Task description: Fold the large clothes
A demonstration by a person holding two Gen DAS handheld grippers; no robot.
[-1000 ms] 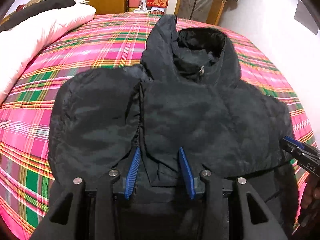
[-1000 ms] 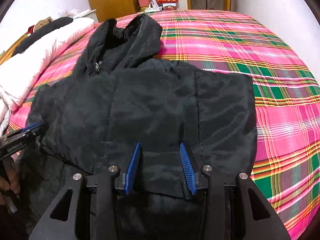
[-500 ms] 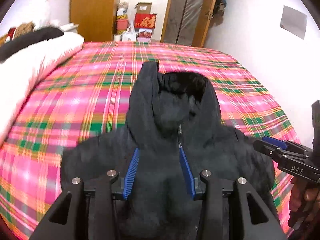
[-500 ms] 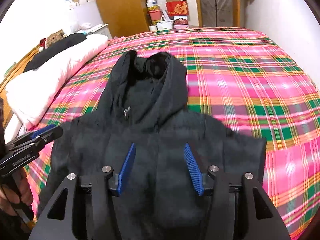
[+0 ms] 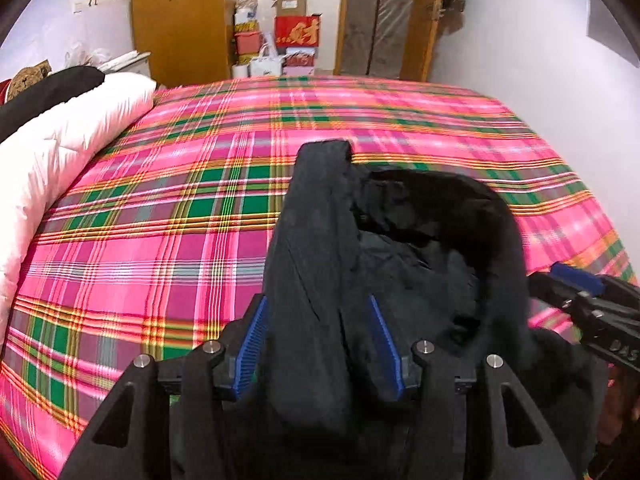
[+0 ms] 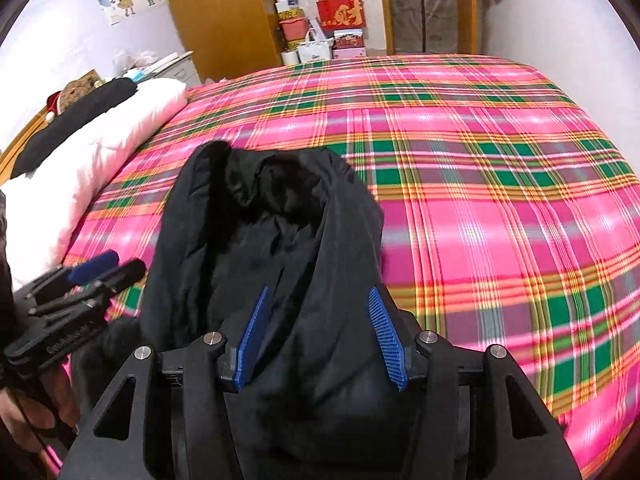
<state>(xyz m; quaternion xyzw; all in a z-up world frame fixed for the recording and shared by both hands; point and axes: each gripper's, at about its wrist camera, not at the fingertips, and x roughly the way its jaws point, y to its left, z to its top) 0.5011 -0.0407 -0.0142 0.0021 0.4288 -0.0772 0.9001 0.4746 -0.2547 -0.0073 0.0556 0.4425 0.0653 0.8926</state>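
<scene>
A black hooded puffer jacket [image 5: 400,264] lies on the pink plaid bed [image 5: 168,216]; only its hood and collar show, pointing away from me. It also shows in the right wrist view [image 6: 256,240]. My left gripper [image 5: 318,340] is open, its blue pads on either side of the hood's left edge, over the fabric. My right gripper [image 6: 320,336] is open over the hood's right edge. Each gripper shows at the side of the other's view: the right one [image 5: 588,312], the left one [image 6: 76,296].
A white duvet [image 5: 60,152] with a black garment [image 5: 44,96] on it lies along the bed's left side. Boxes and bags [image 5: 288,40] stand by a wooden wardrobe [image 5: 180,20] and door beyond the bed. A white wall [image 5: 540,60] borders the right.
Both grippers have moved forward from the jacket's folded body up to its hood. The jacket body has dropped out of view below. Both pairs of jaws stay open.
</scene>
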